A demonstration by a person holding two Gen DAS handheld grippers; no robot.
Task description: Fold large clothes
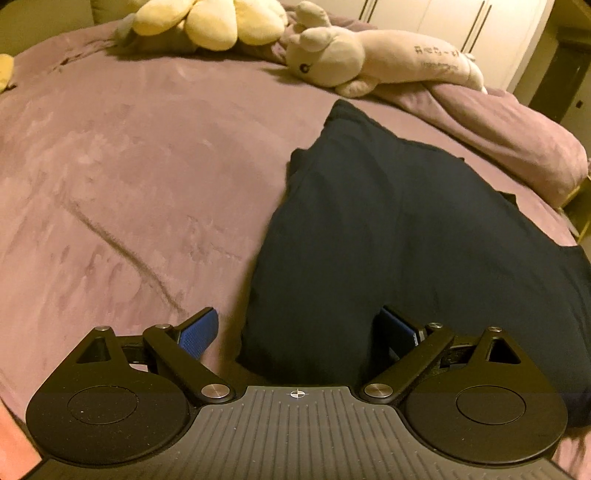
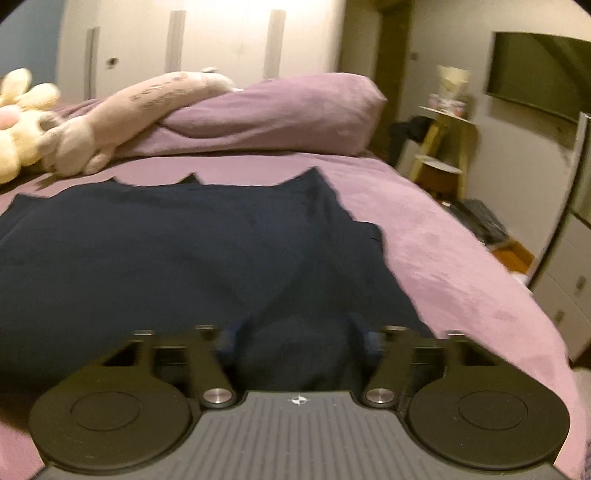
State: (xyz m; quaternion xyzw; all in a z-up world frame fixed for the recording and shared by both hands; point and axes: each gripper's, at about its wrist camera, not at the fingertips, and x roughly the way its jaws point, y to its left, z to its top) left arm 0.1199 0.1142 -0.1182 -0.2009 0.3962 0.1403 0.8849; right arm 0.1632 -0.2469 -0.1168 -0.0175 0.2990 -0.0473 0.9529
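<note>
A dark navy garment (image 1: 399, 236) lies spread flat on the purple bed. In the left wrist view my left gripper (image 1: 299, 332) is open, its blue pads wide apart, with the garment's near left edge between them. In the right wrist view the garment (image 2: 177, 251) fills the middle of the bed. My right gripper (image 2: 295, 336) is open over the garment's near right part, with dark cloth between its blue pads. The view is blurred, so contact is unclear.
A purple sheet (image 1: 129, 177) covers the bed. Yellow plush (image 1: 207, 22) and a grey plush animal (image 1: 351, 55) lie at the far end by a bunched purple duvet (image 2: 280, 110). Wardrobe doors stand behind. A small shelf (image 2: 443, 144) and drawers (image 2: 569, 288) stand beyond the right bed edge.
</note>
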